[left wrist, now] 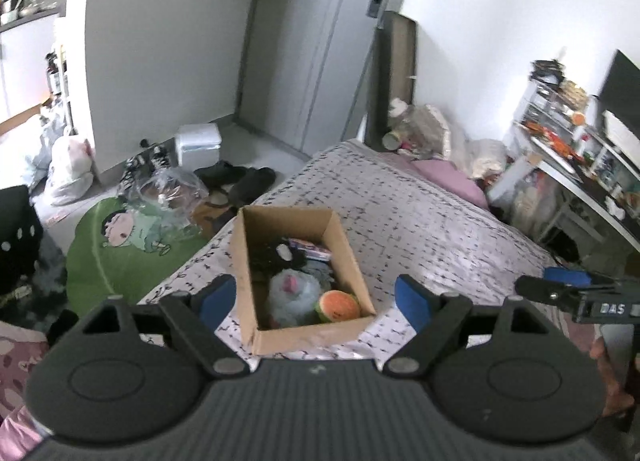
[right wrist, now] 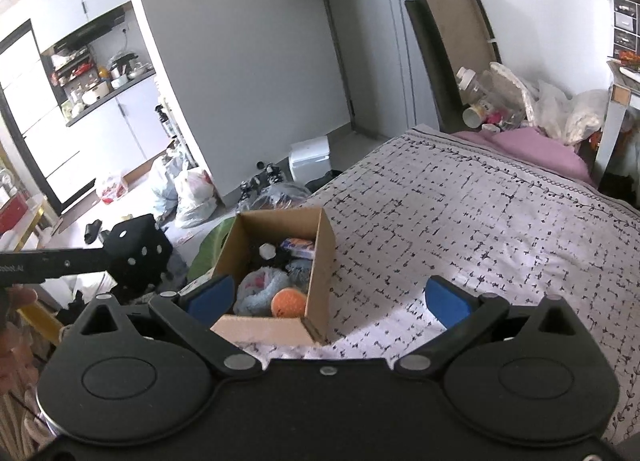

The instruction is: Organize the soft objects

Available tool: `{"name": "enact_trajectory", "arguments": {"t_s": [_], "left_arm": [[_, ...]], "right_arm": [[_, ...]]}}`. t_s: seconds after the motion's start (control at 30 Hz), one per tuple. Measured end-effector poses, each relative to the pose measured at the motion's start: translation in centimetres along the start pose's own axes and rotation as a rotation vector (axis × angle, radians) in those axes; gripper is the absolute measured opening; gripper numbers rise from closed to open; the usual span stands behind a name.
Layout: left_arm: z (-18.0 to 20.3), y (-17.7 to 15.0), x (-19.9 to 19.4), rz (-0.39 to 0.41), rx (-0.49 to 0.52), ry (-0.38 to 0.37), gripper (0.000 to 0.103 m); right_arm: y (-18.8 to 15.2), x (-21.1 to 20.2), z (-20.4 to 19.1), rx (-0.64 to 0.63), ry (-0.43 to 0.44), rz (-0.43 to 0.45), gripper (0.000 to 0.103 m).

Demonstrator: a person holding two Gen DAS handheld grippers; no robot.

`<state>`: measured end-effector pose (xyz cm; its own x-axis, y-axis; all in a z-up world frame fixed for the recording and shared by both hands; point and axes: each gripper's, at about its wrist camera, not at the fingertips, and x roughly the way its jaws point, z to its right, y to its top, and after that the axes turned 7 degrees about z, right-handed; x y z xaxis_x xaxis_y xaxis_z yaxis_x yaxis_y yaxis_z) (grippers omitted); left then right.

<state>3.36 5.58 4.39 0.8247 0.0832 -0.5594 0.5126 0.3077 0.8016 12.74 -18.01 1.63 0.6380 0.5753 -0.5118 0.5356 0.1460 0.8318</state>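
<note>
An open cardboard box (left wrist: pixel 352 257) stands on the patterned bedspread (left wrist: pixel 440 221) near the bed's left edge. It holds a pale blue plush (left wrist: pixel 292 295), a watermelon-slice toy (left wrist: pixel 339 306), a black plush (left wrist: pixel 280 255) and a small colourful pack (left wrist: pixel 310 249). My left gripper (left wrist: pixel 316 297) is open and empty, held above and in front of the box. My right gripper (right wrist: pixel 328 297) is open and empty, just right of the box (right wrist: pixel 320 257), with the plush (right wrist: pixel 260 287) and orange toy (right wrist: pixel 289 302) visible inside.
A pink pillow (right wrist: pixel 532 149) and bags lie at the bed's far end. A green cartoon rug (left wrist: pixel 120 249), shoes and plastic bags cover the floor on the left. A black dice cushion (right wrist: pixel 138 257) sits beside the bed. A cluttered desk (left wrist: pixel 580 165) stands on the right.
</note>
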Motion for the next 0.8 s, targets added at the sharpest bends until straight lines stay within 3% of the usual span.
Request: {"name": "enact_trajectory", "arguments": {"t_s": [0.33, 0.67, 0.8], "left_arm": [[2.6, -1.6, -2.5, 0.009, 0.045, -0.006, 0.091], [4.0, -2.8, -4.4, 0.011, 0.037, 0.072, 0.094], [5.3, -3.3, -4.9, 0.006, 0.072, 0.065, 0.096]], "right_arm": [[-1.1, -2.9, -0.8, -0.029, -0.014, -0.012, 0.103], [-1.9, -4.9, -1.3, -0.059, -0.021, -0.005, 0.103], [-2.5, -5.6, -1.5, -0.066, -0.008, -0.010, 0.103]]}}
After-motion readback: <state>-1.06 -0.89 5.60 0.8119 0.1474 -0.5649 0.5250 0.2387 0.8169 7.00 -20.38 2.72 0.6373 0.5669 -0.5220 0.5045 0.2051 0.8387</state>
